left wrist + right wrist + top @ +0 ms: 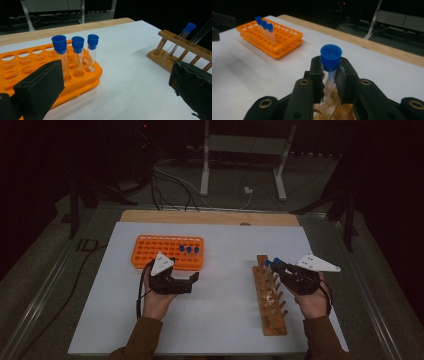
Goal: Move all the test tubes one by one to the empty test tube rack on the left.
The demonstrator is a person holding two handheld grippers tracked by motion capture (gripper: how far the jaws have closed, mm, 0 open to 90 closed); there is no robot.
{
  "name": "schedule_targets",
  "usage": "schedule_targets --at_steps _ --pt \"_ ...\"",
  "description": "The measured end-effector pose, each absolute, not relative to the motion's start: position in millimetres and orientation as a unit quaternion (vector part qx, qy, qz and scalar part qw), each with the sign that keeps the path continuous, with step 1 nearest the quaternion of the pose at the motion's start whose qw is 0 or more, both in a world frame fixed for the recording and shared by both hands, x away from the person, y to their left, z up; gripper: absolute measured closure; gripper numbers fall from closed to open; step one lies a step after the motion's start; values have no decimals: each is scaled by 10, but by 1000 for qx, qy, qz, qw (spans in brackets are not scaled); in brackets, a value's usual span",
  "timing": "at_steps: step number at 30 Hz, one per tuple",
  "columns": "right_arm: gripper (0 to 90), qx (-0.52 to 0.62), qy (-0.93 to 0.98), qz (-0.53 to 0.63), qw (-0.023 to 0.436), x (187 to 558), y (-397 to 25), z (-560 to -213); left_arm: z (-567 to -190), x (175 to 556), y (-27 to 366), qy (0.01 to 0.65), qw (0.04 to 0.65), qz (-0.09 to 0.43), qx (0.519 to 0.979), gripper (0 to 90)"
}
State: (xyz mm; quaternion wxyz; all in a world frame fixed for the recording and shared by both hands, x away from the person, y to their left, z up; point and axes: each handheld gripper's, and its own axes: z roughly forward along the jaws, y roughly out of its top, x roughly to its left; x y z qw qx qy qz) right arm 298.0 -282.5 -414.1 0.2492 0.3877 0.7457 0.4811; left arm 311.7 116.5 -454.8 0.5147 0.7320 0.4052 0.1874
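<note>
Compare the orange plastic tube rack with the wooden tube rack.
The orange plastic tube rack is a wide, flat grid of many holes; the wooden tube rack is a narrow strip with a single row of holes and side pegs. The orange one holds three blue-capped tubes standing upright; the wooden one has one blue-capped tube, tilted and clamped by the right gripper. Both rest on the white table sheet.

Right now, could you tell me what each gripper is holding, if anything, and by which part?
The right gripper is shut on a blue-capped test tube, gripping it just under the cap. The left gripper is open and holds nothing.
</note>
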Motion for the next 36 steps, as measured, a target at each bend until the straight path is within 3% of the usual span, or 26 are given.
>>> schedule_targets --at_steps 8,21,36 --pt "775 377 741 495 252 2928 -2790 -4034 -4535 3111 1134 401 516 186 733 5" --pt "775 360 757 501 218 2916 -2613 -4100 -4530 3071 990 384 515 183 744 5" --pt "774 341 775 501 178 2907 -2370 -4232 -4534 2963 490 331 500 180 780 14"
